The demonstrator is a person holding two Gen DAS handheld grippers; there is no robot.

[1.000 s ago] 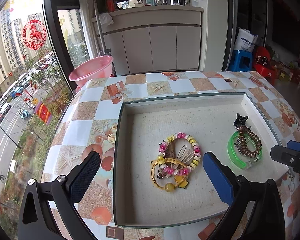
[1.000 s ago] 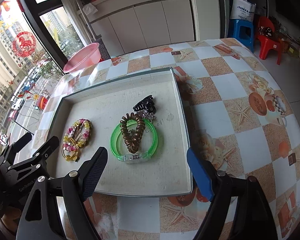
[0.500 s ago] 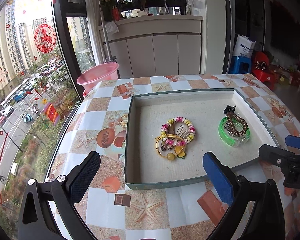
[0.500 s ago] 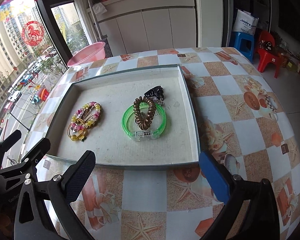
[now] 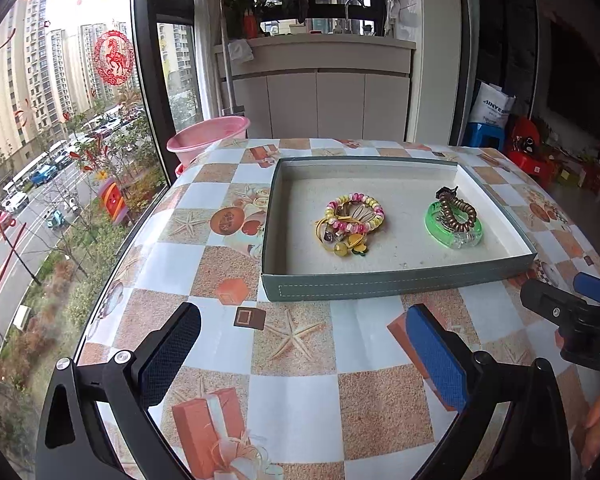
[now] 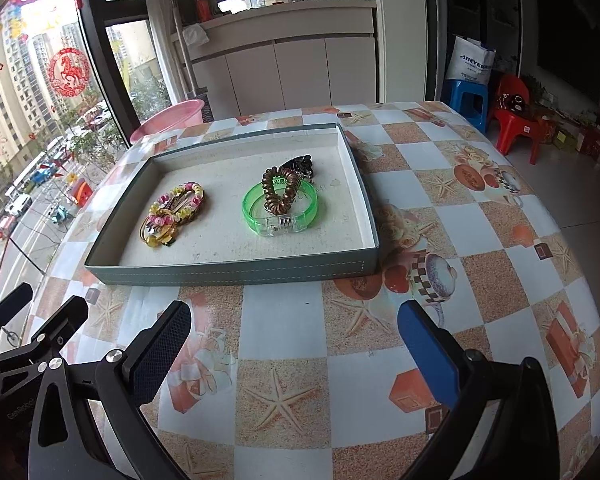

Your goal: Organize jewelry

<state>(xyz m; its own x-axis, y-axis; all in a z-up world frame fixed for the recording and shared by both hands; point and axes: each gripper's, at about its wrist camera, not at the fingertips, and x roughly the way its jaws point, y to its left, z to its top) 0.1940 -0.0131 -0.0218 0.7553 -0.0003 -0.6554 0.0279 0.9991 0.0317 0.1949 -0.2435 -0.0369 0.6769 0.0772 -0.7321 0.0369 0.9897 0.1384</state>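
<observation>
Soft daylight enters through the window [image 5: 72,128] on the left; the room at far right is dim. Sharp focus, strong fisheye bending at edges.

A shallow grey-green tray [image 6: 236,271] is sitting on a table [image 6: 480,248] covered in a starfish-print checked cloth; inside it, a pink-and-yellow beaded bracelet [image 6: 176,210] is lying well left of a green bangle [image 6: 280,210], with a brown coil hair tie [image 6: 281,189] resting across the bangle and a black clip [image 6: 300,165] just behind; the right gripper [image 6: 294,344] is hovering wide apart over bare cloth; the left gripper's black frame [image 6: 36,336] is showing at lower left.
</observation>
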